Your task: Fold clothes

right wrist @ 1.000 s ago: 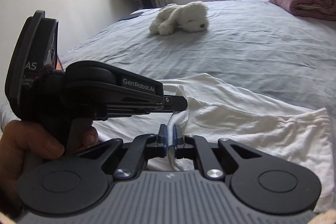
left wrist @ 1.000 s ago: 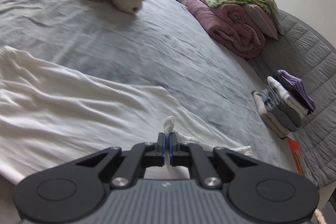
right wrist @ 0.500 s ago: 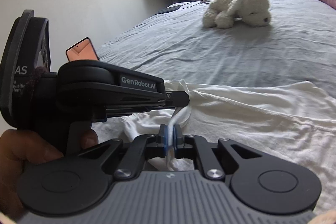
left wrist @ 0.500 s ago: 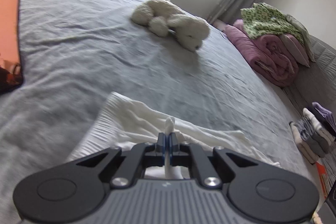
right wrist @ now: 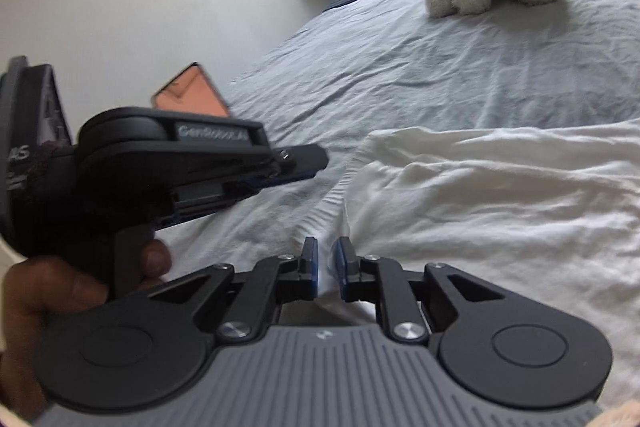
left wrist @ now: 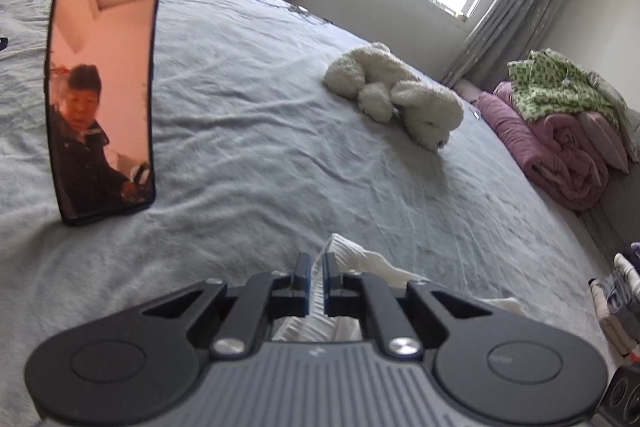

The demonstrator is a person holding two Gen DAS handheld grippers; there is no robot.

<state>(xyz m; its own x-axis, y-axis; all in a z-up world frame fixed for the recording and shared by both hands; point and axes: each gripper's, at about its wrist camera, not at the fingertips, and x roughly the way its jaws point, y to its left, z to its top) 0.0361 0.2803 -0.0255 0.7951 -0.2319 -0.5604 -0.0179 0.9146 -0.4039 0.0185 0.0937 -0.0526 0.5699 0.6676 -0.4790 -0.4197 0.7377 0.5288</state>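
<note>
- The left gripper point(left wrist: 316, 269) is seen with its jaws parted by a narrow gap; white cloth shows in the gap, but no pinch on it can be made out, so the cloth is judged released rather than held.
- The right gripper point(right wrist: 325, 263) is likewise parted a little, with the cloth's gathered edge lying between and just beyond the pads, not clamped.
- In the right wrist view the left gripper is seen from the side, carried by a hand point(right wrist: 60, 291) and raised just above the cloth's left edge.
- The white garment point(right wrist: 500, 211) is spread on the grey bedspread point(left wrist: 260, 131), wrinkled, with one rounded fold or edge lying near both grippers.
- As to progress, a doubled-over edge appears to lie where the grippers are, which would fit a fold just laid down; how many folds the garment carries cannot be read, and it is judged too wide yet to count as a finished bundle.
- A stack of folded clothes point(left wrist: 618, 303) is glimpsed at the right rim of the left view, which suggests other pieces lie done.
- Much of the garment is hidden beneath the gripper bodies or cut off at the frame edges, so its type and outline stay unknown.
- Farther out lie a phone point(left wrist: 104, 95) propped upright, a plush toy point(left wrist: 400, 103), and rolled bedding point(left wrist: 560, 147), none touching the garment.
</note>
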